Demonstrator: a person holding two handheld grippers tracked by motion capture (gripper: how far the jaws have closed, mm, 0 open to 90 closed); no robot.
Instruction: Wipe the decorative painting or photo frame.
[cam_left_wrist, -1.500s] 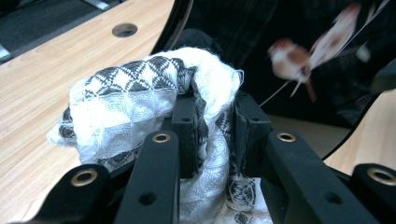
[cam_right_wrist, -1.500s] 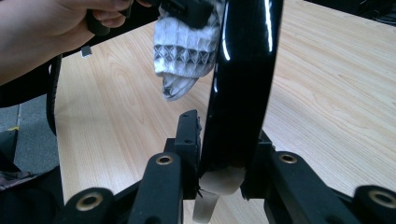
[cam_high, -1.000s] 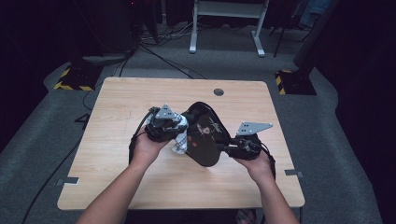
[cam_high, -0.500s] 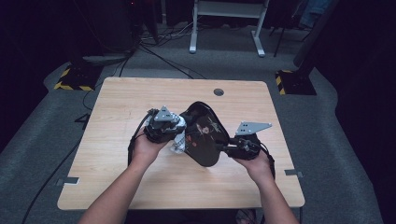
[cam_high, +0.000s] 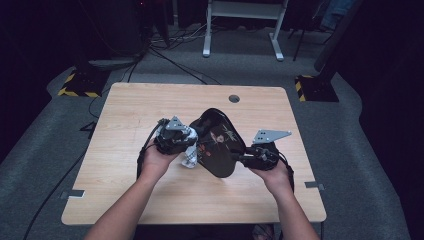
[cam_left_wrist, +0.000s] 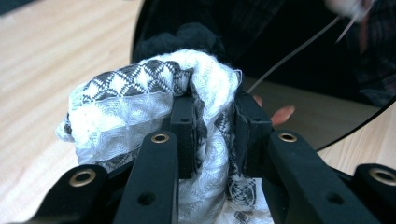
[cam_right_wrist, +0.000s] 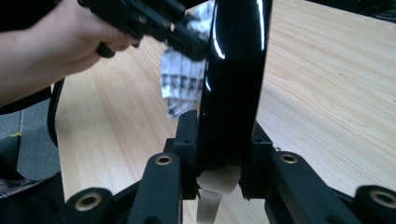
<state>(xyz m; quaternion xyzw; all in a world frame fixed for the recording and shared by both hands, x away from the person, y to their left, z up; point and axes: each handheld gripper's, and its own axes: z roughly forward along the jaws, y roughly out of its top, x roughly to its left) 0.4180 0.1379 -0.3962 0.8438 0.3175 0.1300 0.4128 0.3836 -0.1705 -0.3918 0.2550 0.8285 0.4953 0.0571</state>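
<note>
Table (cam_high: 125, 200) bare around the black plate (cam_high: 220, 145). Right gripper (cam_high: 250, 160) jaws clamp the plate's rim. Left gripper (cam_high: 192, 145) jaws grip a checked cloth (cam_left_wrist: 140, 102) pressed against the plate's face.

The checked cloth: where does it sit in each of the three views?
High view: checked cloth just left of centre, beside the black plate.
Left gripper view: centre, bunched in the left gripper.
Right gripper view: top centre, left of the plate.
Shared landmark: the glossy black plate.
</note>
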